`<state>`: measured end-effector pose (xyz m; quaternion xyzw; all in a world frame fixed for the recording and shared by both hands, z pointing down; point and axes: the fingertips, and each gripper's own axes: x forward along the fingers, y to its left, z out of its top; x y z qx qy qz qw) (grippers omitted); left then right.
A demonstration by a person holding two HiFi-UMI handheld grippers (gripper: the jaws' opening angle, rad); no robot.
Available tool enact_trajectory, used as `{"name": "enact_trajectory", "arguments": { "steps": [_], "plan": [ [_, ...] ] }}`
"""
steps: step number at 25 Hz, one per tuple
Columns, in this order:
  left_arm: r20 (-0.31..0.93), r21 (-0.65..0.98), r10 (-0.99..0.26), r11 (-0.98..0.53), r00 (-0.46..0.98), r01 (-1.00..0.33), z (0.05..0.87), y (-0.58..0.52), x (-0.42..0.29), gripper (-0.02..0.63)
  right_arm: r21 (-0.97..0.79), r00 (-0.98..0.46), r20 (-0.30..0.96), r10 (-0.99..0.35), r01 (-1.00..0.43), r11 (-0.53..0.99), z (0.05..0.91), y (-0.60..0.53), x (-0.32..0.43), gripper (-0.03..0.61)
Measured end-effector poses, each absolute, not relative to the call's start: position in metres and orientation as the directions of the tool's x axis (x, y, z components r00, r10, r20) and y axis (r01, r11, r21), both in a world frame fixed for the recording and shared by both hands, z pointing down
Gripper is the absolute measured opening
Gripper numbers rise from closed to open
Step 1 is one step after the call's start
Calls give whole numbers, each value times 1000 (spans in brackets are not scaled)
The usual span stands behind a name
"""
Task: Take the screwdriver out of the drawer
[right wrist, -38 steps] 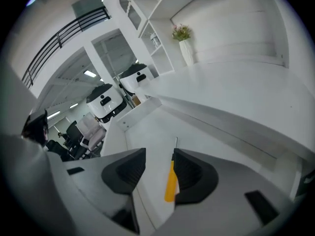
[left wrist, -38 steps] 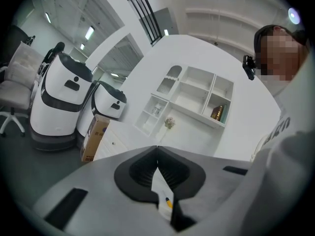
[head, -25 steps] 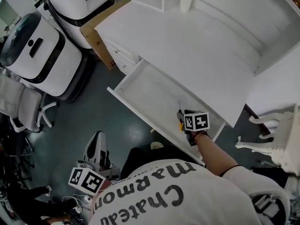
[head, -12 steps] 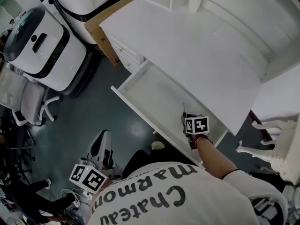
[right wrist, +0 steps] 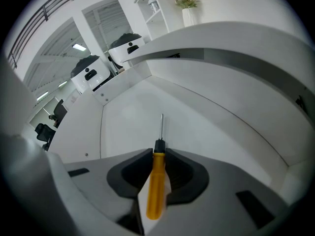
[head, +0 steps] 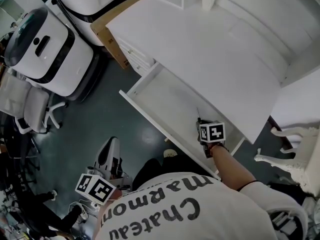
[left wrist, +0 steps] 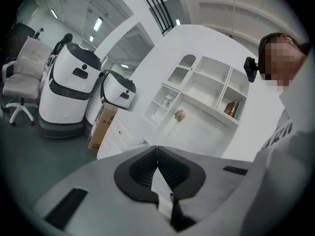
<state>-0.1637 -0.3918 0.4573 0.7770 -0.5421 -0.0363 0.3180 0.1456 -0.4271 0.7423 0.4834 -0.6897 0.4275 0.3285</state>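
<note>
Inside the drawer [head: 170,104], the right hand-held gripper [right wrist: 157,153] has its jaws closing onto the yellow-handled screwdriver [right wrist: 155,186]; the left hand-held gripper [left wrist: 157,151] has its jaws pressed together, holding nothing.

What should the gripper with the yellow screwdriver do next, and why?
Probably lift straight up once the grip feels firm. The right gripper has its jaws closing on the yellow-handled screwdriver, whose handle sits between them, and the tool lies low inside the open white drawer.
</note>
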Motion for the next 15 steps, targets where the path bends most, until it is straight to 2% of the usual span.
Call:
{"name": "enact_trajectory", "arguments": {
  "steps": [15],
  "plan": [
    [259, 536, -860, -250, 439, -807, 451, -393, -156, 25, -307, -351, 854, -384, -936, 173, 730, -417, 141, 91]
  ]
}}
